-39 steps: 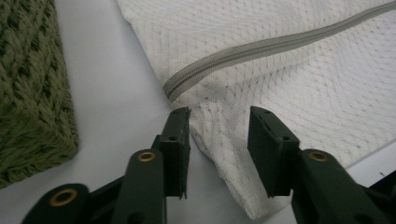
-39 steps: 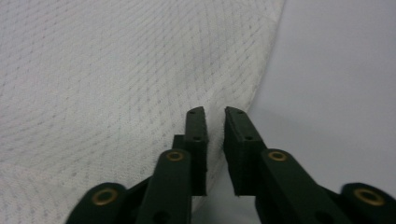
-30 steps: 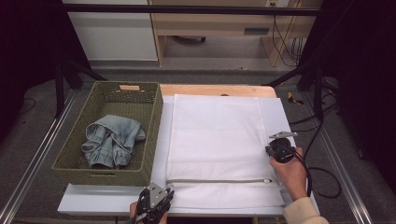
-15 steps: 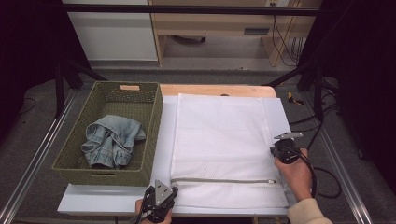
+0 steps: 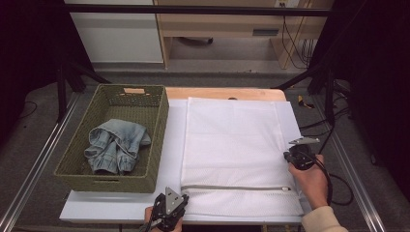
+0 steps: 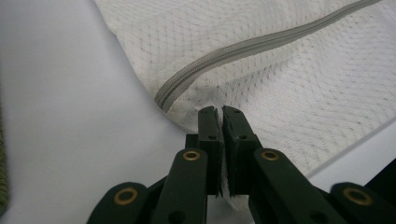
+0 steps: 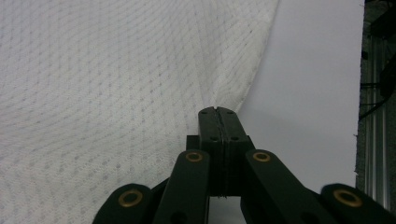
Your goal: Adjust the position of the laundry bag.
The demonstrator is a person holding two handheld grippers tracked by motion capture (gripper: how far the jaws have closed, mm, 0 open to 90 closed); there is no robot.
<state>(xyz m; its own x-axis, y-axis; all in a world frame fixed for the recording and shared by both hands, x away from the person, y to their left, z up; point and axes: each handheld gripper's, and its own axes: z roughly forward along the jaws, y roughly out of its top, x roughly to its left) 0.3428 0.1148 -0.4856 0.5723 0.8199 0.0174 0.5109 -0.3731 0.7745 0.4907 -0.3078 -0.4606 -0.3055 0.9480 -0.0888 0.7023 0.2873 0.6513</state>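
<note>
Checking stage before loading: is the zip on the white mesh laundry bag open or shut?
Shut. The grey zipper on the white mesh laundry bag runs as one flat closed line across the near end, no gap; the bag lies spread flat.

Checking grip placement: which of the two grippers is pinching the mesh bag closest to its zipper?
The left gripper, clamped on the mesh bag beside the zipper end; the right gripper pinches the plain side edge.

The laundry bag [image 5: 232, 145] is white open-weave mesh cloth; the basket [image 5: 159, 145] is rough woven wicker, the jeans [image 5: 116, 145] soft faded denim, the counter [image 5: 121, 208] smooth matt white.
</note>
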